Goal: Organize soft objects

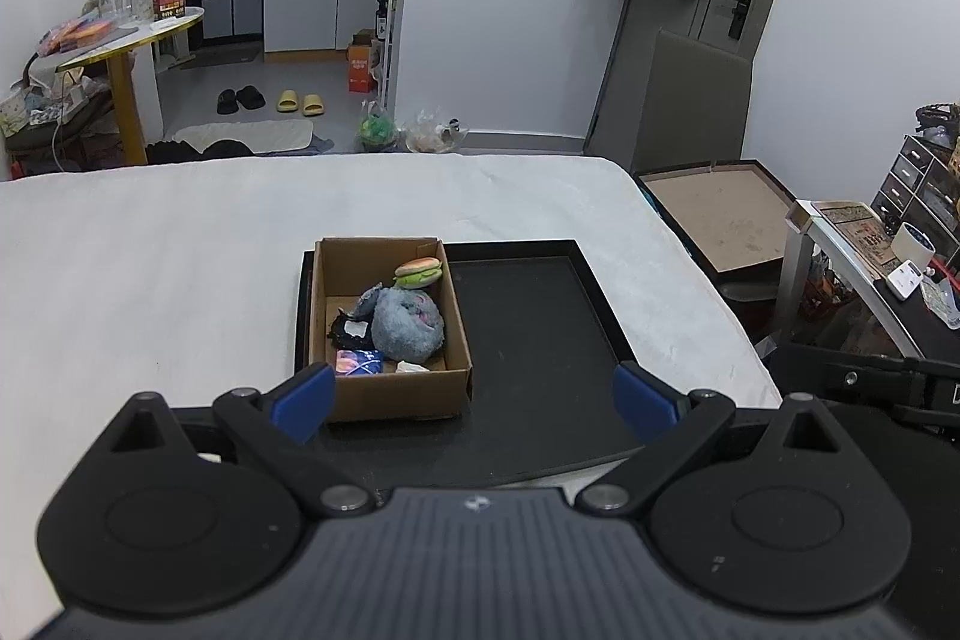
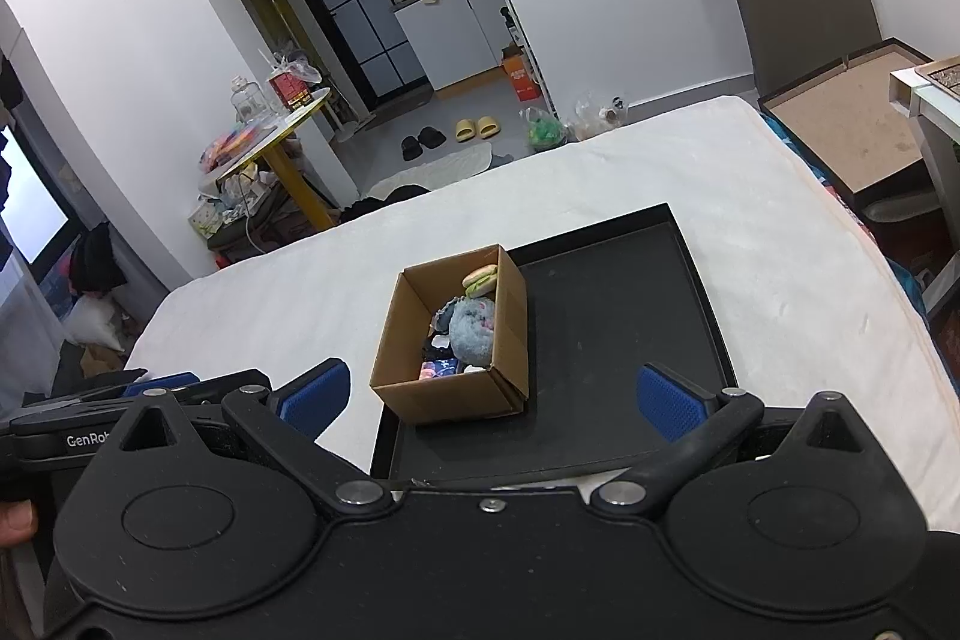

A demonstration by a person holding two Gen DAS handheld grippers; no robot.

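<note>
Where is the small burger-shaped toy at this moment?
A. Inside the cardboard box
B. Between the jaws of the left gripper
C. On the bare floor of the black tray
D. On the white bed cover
A: the burger toy lies inside the cardboard box, at its far end, beyond the grey plush.

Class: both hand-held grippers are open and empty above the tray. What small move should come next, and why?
Probably ease the left hand-held gripper forward and down toward the cardboard box, over the grey plush. It lies uppermost among the soft items, and the black tray beside the box is bare.
</note>
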